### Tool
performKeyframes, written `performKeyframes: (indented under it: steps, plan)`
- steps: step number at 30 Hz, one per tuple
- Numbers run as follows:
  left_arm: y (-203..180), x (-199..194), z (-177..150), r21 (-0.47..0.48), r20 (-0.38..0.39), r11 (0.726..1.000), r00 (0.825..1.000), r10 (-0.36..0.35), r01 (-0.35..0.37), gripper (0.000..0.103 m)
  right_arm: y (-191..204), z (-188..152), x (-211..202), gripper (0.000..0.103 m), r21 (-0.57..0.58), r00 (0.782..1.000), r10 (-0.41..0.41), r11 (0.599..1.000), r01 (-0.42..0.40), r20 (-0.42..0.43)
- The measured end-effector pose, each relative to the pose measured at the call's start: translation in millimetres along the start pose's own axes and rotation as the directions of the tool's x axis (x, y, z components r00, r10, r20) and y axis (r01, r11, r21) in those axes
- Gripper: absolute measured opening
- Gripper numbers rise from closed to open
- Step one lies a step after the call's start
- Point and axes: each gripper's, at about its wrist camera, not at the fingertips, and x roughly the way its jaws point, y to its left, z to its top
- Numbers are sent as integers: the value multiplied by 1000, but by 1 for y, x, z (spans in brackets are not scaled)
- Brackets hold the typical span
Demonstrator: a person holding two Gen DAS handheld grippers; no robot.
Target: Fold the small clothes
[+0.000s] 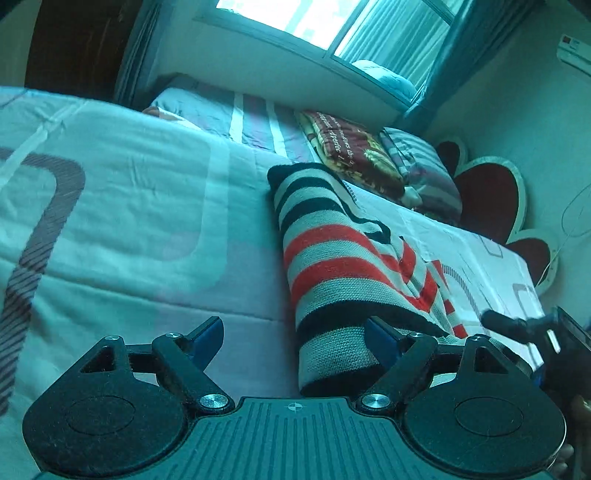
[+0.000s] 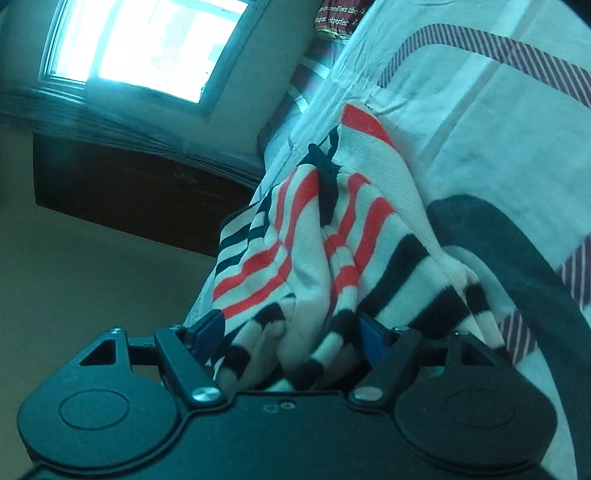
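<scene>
A small knit garment [image 1: 332, 258] with red, black and pale stripes lies folded lengthwise on the bed cover [image 1: 129, 221]. My left gripper [image 1: 293, 332] stands open low over the cover. The garment's near end reaches in beside its right finger [image 1: 380, 336], and no pad presses on it. The right wrist view is rolled and shows the same garment [image 2: 314, 258] bunched and loose between the wide jaws of my right gripper [image 2: 290, 334], which is open. Part of the right gripper [image 1: 532, 328] shows at the left wrist view's right edge, just past the garment.
At the head of the bed lie a folded red patterned blanket [image 1: 354, 155] and a striped pillow [image 1: 424, 173], before a heart-shaped headboard [image 1: 487, 195]. A window [image 1: 314, 22] is behind. A dark curved shape [image 2: 517, 258] crosses the cover; I cannot tell what it is.
</scene>
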Motion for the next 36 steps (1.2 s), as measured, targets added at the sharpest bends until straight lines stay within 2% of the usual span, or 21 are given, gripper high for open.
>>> performKeyframes:
  steps: [4, 6, 7, 8, 9, 11, 12, 13, 16, 18, 19, 20, 21, 23, 25, 27, 28, 29, 31, 33, 36]
  plan:
    - [-2, 15, 1, 12, -13, 1000, 1000, -10, 10, 82, 23, 12, 28, 74, -172, 997, -76, 983, 69, -32]
    - [-2, 15, 5, 17, -7, 1000, 1000, -19, 19, 82, 41, 7, 43, 69, -322, 983, -180, 933, 160, -32]
    - [-3, 15, 7, 23, 0, 1000, 1000, -13, 13, 83, 55, 0, 48, 47, -442, 970, -243, 869, 221, 7]
    - [-3, 16, 9, 33, -2, 999, 1000, -6, 7, 83, 67, -11, 51, 38, -561, 951, -299, 777, 286, 71]
    - [-5, 17, 10, 41, -6, 999, 1000, -7, 7, 83, 79, -21, 52, 31, -657, 939, -317, 682, 323, 133]
    - [-11, 19, 11, 64, -3, 998, 1000, -2, 3, 82, 98, -44, 47, 26, -778, 924, -294, 508, 369, 246]
    - [-16, 18, 13, 79, 1, 997, 1000, -1, 1, 82, 104, -52, 42, 25, -809, 919, -264, 445, 385, 292]
    - [-22, 17, 14, 92, 6, 996, 1000, -9, 8, 82, 109, -57, 34, 24, -821, 919, -225, 416, 392, 325]
    - [-41, 17, 16, 157, 20, 987, 999, -38, 35, 82, 103, -49, 13, 24, -781, 901, -172, 453, 430, 397]
    - [-55, 25, 14, 217, 9, 976, 999, -30, 28, 82, 85, -35, 9, 24, -736, 882, -199, 490, 467, 427]
    - [-61, 32, 12, 244, -18, 970, 1000, -7, 11, 82, 72, -22, 17, 24, -705, 884, -244, 534, 466, 399]
    - [-66, 40, 9, 264, -41, 964, 999, 15, -4, 82, 56, -13, 22, 25, -679, 895, -298, 583, 445, 331]
    - [-69, 45, 6, 272, -52, 962, 999, 17, -2, 83, 42, -8, 29, 27, -654, 898, -336, 616, 439, 285]
    - [-70, 49, 5, 248, -59, 969, 998, 11, 4, 87, 33, -4, 19, 28, -589, 910, -299, 694, 413, 286]
    - [-65, 50, 6, 225, -62, 974, 998, 6, 8, 91, 34, -3, 11, 42, -535, 918, -285, 748, 394, 277]
    - [-59, 49, 5, 199, -71, 980, 997, -13, 27, 91, 38, -5, 3, 56, -527, 914, -260, 753, 394, 312]
    - [-56, 51, 3, 193, -74, 981, 997, -17, 31, 91, 39, -3, 5, 57, -531, 915, -264, 750, 393, 305]
    - [-57, 51, 4, 192, -76, 981, 997, -16, 30, 91, 38, -2, 8, 57, -536, 915, -280, 745, 397, 289]
    - [-61, 52, 5, 211, -71, 977, 997, -5, 20, 91, 43, -1, 15, 40, -575, 896, -310, 688, 442, 318]
    - [-63, 53, 6, 224, -71, 975, 997, 1, 15, 91, 46, -1, 19, 44, -605, 897, -301, 663, 441, 324]
    - [-63, 53, 6, 217, -76, 976, 997, -3, 20, 91, 41, 8, 27, 47, -604, 908, -319, 678, 419, 271]
